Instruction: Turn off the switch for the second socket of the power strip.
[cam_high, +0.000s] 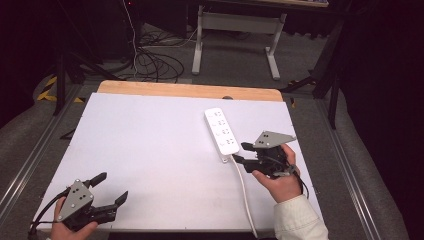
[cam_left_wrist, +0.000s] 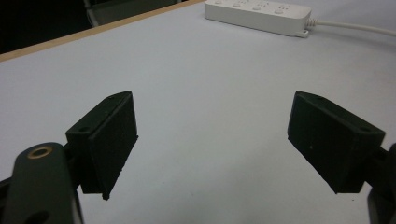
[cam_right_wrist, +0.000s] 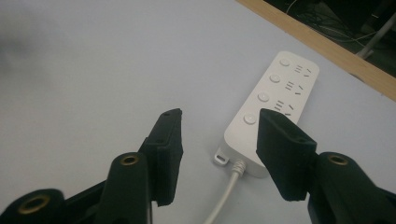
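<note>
A white power strip (cam_high: 221, 131) lies on the white table top (cam_high: 150, 155), right of centre, its white cable (cam_high: 245, 192) running toward the near edge. In the right gripper view the power strip (cam_right_wrist: 273, 107) shows several round buttons and sockets, and its cable end lies just past my jaws. My right gripper (cam_high: 239, 152) is open and empty, held close to the strip's near end. My left gripper (cam_high: 111, 187) is open and empty near the table's front left corner; the power strip (cam_left_wrist: 259, 14) is far off in its view.
A wooden strip (cam_high: 190, 91) edges the table's far side. Behind it, on the grey floor, stand a white table frame (cam_high: 235, 30) and a tangle of black cables (cam_high: 155, 62). Metal rails (cam_high: 30, 160) run along both sides of the table.
</note>
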